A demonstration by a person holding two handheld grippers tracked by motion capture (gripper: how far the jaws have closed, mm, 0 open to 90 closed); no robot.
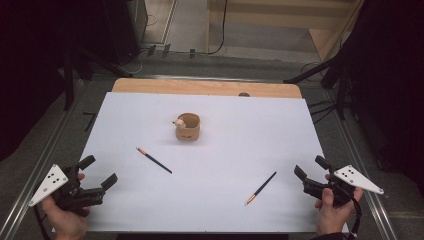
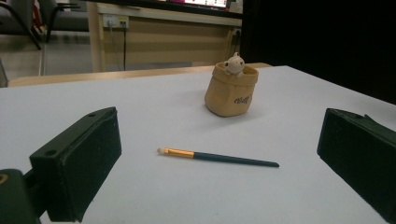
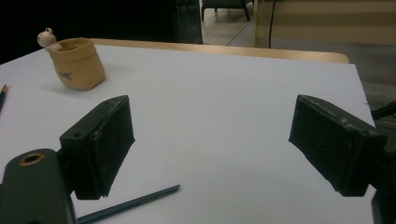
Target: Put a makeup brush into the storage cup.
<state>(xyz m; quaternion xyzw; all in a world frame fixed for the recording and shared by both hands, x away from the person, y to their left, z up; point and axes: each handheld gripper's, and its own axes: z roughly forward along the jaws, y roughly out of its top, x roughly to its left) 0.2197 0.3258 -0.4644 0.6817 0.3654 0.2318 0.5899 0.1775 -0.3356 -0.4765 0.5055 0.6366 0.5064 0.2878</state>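
Observation:
A tan pouch-shaped pot [image 1: 188, 128] with a small pale figure on its rim stands at the middle of the white table cover [image 1: 250, 130]. A dark brush with a gold ferrule [image 1: 154, 160] lies left of centre. A second brush [image 1: 260, 188] lies right of centre, nearer the front. My left gripper [image 1: 99, 170] hovers at the front left corner, open, jaws wide apart and aimed at the left brush [image 2: 219, 157] and the pot [image 2: 230, 89]. My right gripper [image 1: 310, 166] stands open at the front right; the second brush [image 3: 130, 205] lies just below its left jaw.
A wooden table edge [image 1: 205, 87] shows beyond the white cover. Dark stand legs [image 1: 67, 80] rise at the left and another [image 1: 340, 75] at the right. Metal rails run along both table sides. Cables lie on the floor behind.

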